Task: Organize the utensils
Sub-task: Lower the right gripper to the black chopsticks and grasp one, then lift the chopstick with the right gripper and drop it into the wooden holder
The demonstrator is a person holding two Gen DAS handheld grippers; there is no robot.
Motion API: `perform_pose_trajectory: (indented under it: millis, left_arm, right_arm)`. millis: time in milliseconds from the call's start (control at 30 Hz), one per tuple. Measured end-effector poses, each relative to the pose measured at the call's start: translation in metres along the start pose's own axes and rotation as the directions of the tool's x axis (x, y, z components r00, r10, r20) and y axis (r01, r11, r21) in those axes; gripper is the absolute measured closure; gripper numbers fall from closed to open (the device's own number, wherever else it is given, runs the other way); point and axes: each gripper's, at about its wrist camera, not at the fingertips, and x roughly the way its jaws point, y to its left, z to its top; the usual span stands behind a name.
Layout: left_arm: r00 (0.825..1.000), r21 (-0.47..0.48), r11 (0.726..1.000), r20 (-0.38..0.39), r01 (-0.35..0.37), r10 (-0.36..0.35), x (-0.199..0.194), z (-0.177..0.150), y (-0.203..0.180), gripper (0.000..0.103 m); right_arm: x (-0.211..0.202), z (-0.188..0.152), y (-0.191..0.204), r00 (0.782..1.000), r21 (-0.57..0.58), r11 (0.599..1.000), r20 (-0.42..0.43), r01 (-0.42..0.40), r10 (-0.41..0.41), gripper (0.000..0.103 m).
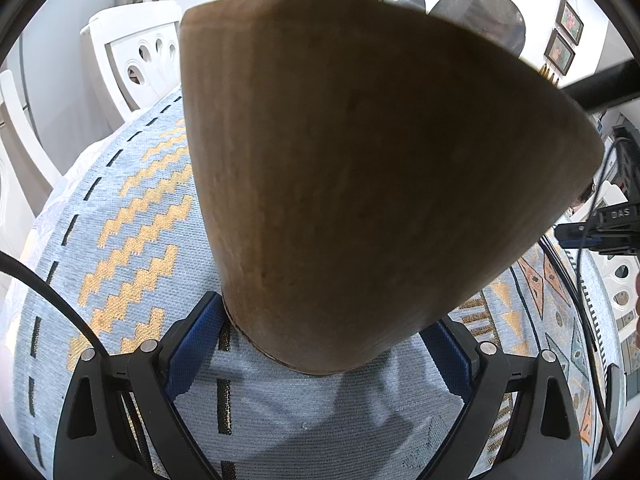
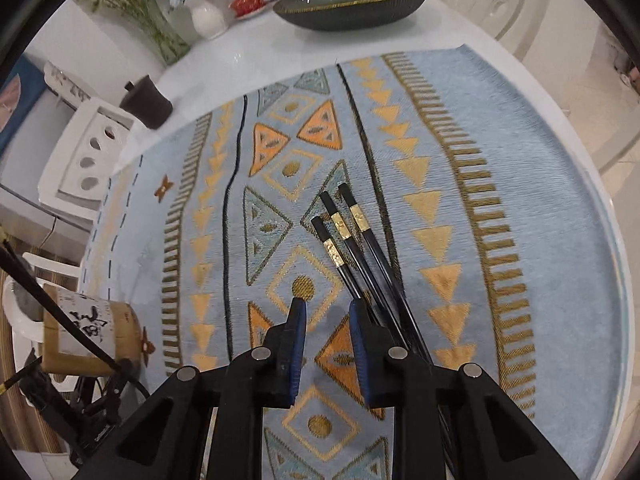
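Note:
A tan bamboo holder [image 1: 360, 180] fills the left wrist view, tilted, its base against the blue patterned cloth [image 1: 132, 200]. My left gripper [image 1: 328, 320] is shut on it, a blue pad on each side of the base. The right wrist view shows the holder [image 2: 88, 332] at the far left with a dark stick [image 2: 60, 304] across it. Three black chopsticks [image 2: 348, 236] with gold bands lie on the cloth, their lower ends running under my right gripper's right finger. My right gripper [image 2: 328, 306] hangs low over the cloth, open, with only cloth between its pads.
At the table's far edge stand a dark green bowl [image 2: 352, 0], a white vase with flowers [image 2: 204, 16], a red teapot [image 2: 246, 2] and a dark cup [image 2: 146, 100]. White chairs [image 2: 88, 152] ring the round table. A cable [image 1: 52, 296] trails at the left.

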Motion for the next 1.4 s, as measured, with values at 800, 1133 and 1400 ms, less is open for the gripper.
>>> perform_pose_trajectory:
  millis: [800,1133,1400]
  left_arm:
    - [1.0,-0.001,1.0,0.0,0.003,-0.003,0.001,0.001,0.0,0.007]
    - [1.0,-0.003,1.0,0.001,0.004,-0.004,0.001,0.002,-0.001,0.007]
    - [1.0,-0.004,1.0,0.001,0.005,-0.005,0.001,0.002,-0.001,0.007]
  right_arm:
    - [0.043,0.021,0.016,0.984,-0.23,0.962,-0.063,0.148,-0.166,0.08]
    - [-0.005,-0.004,0.033,0.997,-0.266,0.964,0.073,0.014,0.006,0.097]
    - [-0.096,-0.015,0.065,0.948,-0.255,0.96,0.263,-0.112,0.181,0.097]
